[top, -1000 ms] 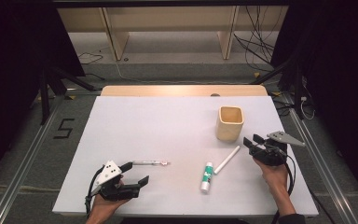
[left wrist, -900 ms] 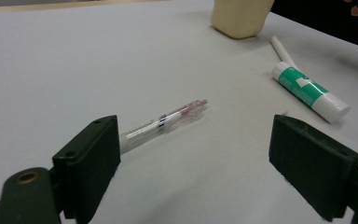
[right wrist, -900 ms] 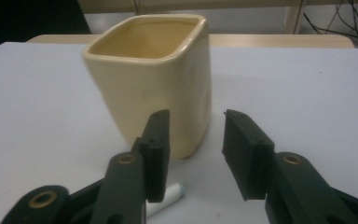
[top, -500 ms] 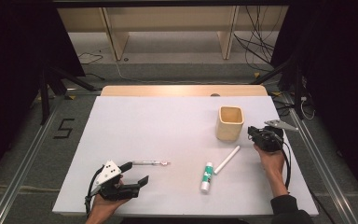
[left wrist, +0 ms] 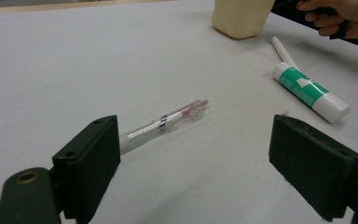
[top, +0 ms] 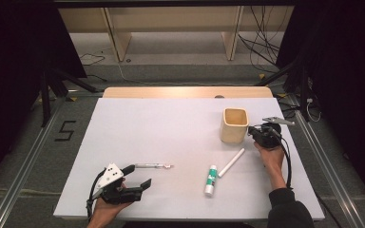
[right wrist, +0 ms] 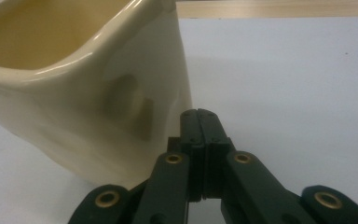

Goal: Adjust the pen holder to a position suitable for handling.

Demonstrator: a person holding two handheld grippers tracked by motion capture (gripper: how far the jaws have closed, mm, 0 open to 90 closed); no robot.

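My right gripper (top: pixel 253 131): fingers pressed together, empty, just beside the cream cup (top: pixel 234 125) at the surface's right. My left gripper (top: pixel 138 176): fingers spread wide, the clear pen (top: pixel 153 166) lying just ahead of one.

Grey floor (top: pixel 171 76), wooden shelving (top: pixel 171 19) behind

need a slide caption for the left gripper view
Open left gripper faces a clear pen lying on the white table, with a green glue stick and cream cup beyond.
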